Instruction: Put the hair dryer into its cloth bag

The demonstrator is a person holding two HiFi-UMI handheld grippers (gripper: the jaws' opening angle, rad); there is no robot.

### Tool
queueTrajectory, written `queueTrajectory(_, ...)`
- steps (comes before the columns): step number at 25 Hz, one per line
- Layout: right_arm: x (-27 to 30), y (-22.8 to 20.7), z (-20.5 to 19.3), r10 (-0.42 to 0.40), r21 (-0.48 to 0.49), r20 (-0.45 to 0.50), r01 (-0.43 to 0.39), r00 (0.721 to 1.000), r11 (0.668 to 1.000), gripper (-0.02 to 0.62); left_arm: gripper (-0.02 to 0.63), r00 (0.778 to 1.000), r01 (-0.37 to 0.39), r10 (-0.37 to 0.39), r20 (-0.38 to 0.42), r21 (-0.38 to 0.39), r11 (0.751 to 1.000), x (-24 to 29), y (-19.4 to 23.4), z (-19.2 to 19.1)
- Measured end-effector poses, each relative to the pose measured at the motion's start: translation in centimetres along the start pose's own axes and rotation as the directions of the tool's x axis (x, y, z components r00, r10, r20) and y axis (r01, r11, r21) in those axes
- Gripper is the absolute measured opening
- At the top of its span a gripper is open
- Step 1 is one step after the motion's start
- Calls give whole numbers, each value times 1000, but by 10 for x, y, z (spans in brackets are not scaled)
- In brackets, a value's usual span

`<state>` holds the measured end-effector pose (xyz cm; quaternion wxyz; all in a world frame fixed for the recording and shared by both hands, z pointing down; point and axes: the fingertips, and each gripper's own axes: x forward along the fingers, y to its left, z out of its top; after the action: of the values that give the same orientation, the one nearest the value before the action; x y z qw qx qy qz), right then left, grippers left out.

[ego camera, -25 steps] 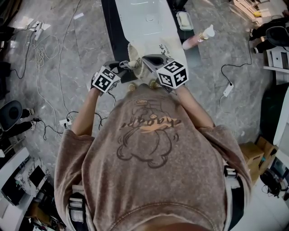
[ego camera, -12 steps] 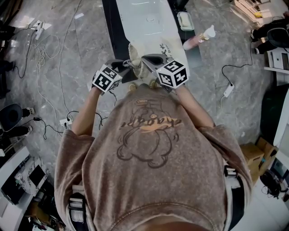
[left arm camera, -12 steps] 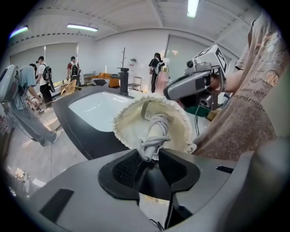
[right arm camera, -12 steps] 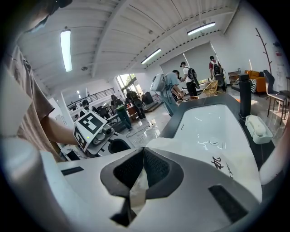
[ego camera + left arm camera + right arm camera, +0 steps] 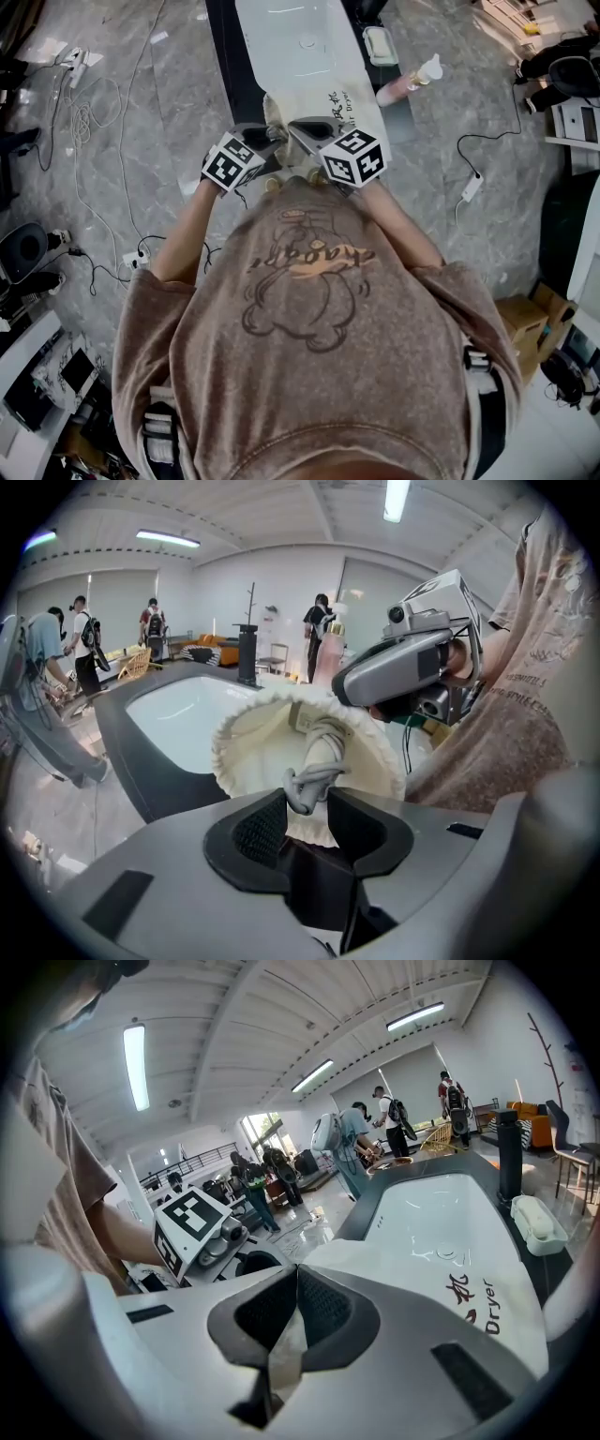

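Head view: both tools meet over the dark tabletop (image 5: pixel 225 56), with the cream cloth bag (image 5: pixel 323 101) slung between left tool (image 5: pixel 265 142) and right tool (image 5: pixel 302 129). No hair dryer in sight; likely already inside the bag.

Left gripper view: jaws have just been closing. They are now narrow and pinch the grey drawstring cord (image 5: pixel 317 761) at the bag's ruffled mouth, probably to cinch it.

Right gripper view: jaws fully together on a fold of the bag's cloth, anchoring it against that pull. Print (image 5: pixel 486 1305) right of the tool reads "Dryer", beside a Chinese character.
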<state>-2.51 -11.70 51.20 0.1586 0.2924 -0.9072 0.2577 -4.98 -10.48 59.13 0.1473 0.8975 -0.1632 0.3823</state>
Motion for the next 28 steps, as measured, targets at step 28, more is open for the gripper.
queueTrajectory(28, -3, -3, 1, -19, 33, 11, 19, 1000, 999, 8, 147, 995, 73, -74, 63, 4, 997, 57, -10, 31)
